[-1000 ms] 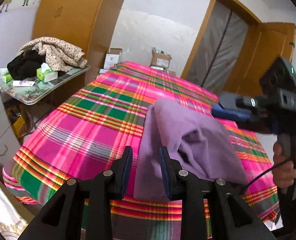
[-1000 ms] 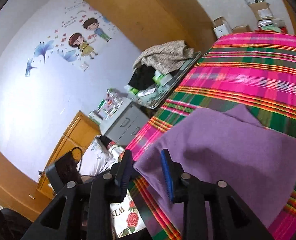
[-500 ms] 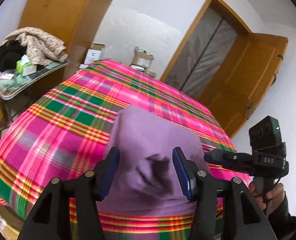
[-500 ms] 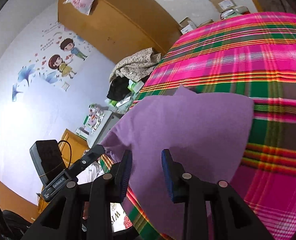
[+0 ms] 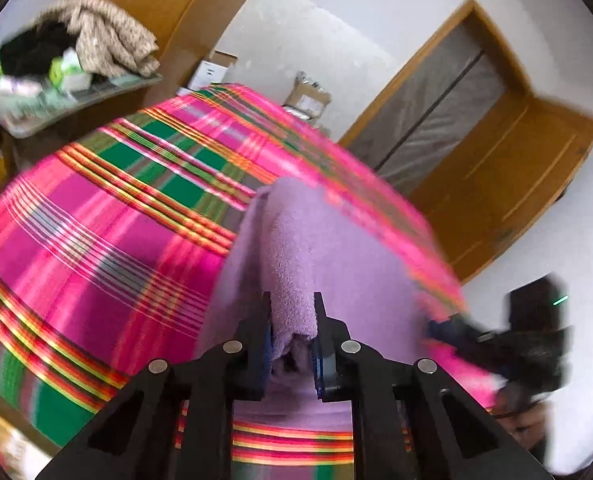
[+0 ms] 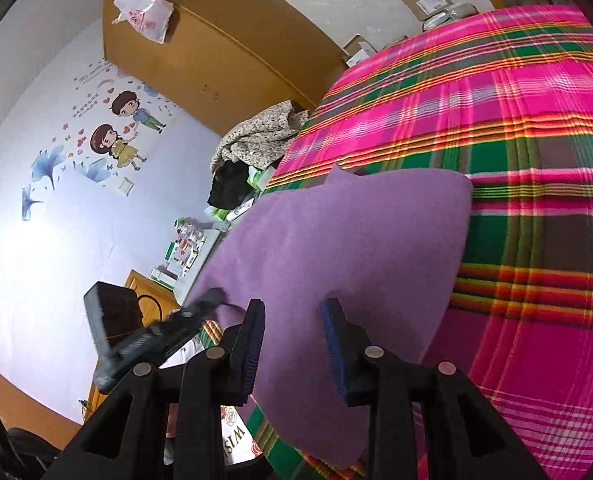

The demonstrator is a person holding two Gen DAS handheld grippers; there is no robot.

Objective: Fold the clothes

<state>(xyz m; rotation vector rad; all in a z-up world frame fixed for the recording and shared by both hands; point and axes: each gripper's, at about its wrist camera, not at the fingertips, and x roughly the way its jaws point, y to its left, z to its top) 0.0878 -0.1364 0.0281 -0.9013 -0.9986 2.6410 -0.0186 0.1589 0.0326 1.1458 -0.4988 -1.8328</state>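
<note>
Purple fleece garment [image 5: 336,264] lies on the plaid bedspread [image 5: 96,240] — a raised fold pinched between the left gripper [image 5: 292,320], whose jaws have just closed on it. Right gripper [image 6: 292,316] — jaws parted, hovering above the cloth's near edge, gripping nothing

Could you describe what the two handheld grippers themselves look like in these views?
Both are matte black. The left gripper and right gripper each have two angular fingers with triangular cut-outs, round silver pivot bolts and blue ribbed pads. In the left view, the right unit carries a boxy black housing with a small green light; a dark cable runs to the left unit.
</note>
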